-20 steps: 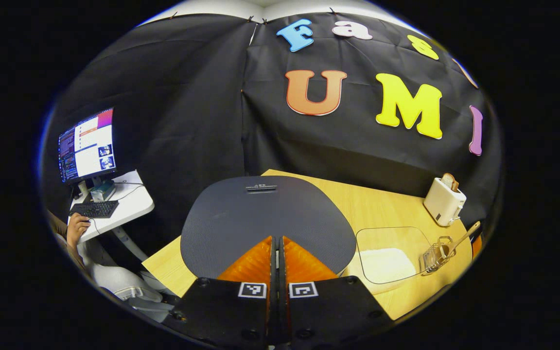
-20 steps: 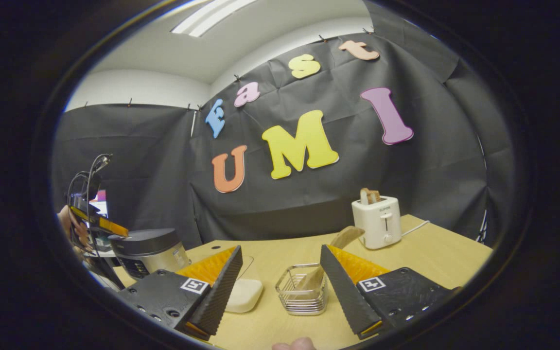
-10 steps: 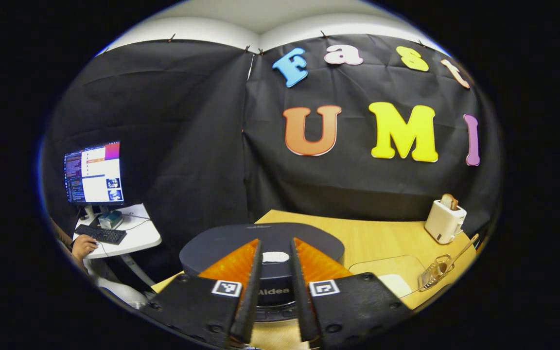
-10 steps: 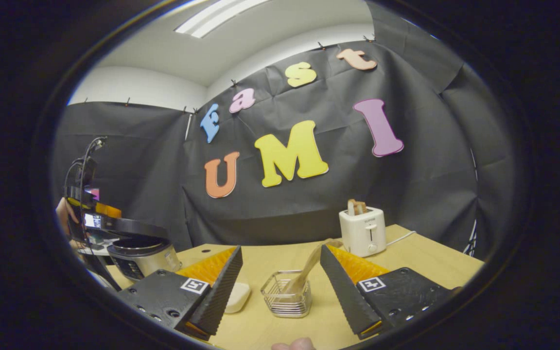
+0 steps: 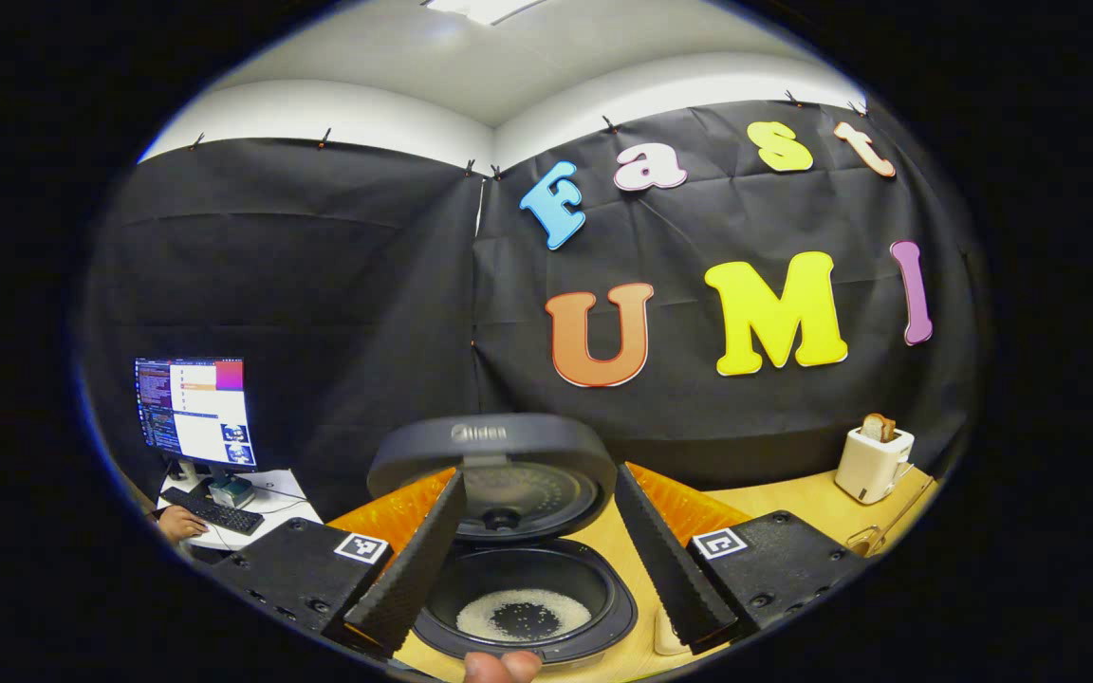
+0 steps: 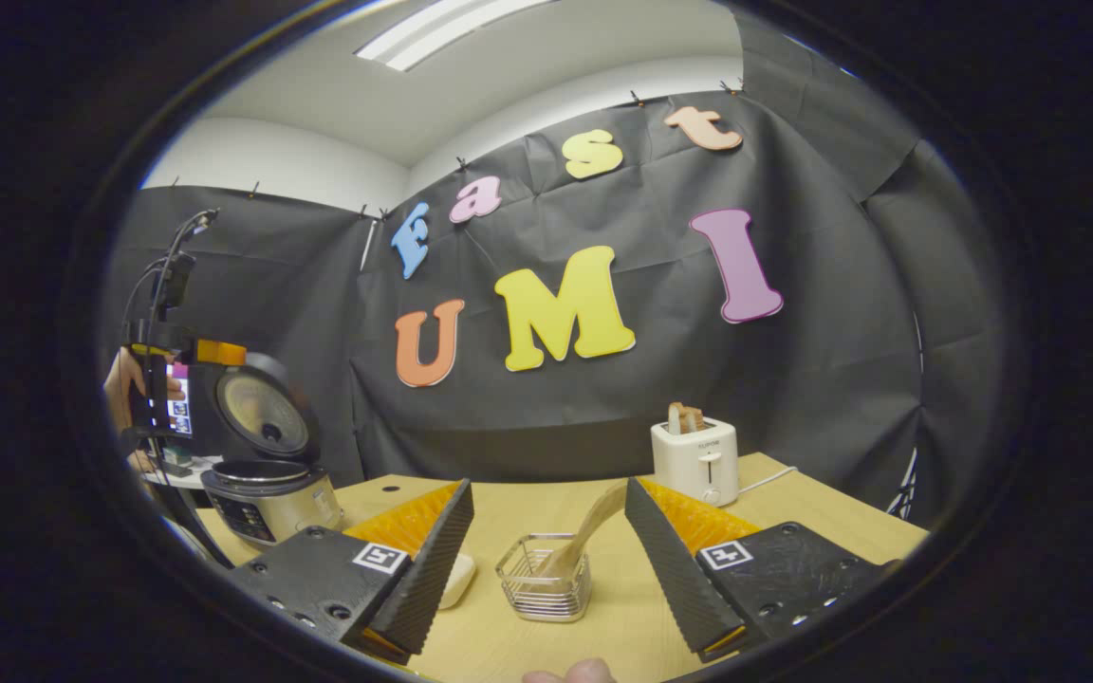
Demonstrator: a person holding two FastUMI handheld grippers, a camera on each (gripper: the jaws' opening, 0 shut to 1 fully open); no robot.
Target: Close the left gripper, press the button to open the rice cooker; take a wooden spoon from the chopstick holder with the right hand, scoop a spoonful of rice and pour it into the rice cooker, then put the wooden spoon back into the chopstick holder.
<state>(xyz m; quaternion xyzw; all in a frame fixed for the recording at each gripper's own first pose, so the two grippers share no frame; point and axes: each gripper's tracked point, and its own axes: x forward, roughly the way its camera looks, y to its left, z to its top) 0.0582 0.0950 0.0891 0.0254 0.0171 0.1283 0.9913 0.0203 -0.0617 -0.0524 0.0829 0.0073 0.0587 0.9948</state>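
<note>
The left gripper's fingers [image 5: 414,560] cover both sides of the rice cooker [image 5: 523,593]. Behind the cooker's raised lid [image 6: 262,413], a hand [image 6: 120,379] is part hidden.

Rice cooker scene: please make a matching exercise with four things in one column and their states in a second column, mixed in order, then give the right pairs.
Things:
1. rice cooker lid
2. wooden spoon
3. toaster
4. left gripper

States:
A. leaning in the wire chopstick holder
B. open, holding nothing
C. raised, showing the inner pot with some rice
D. standing near the back wall with bread in its slot

Pairs: 1-C, 2-A, 3-D, 4-B
</note>
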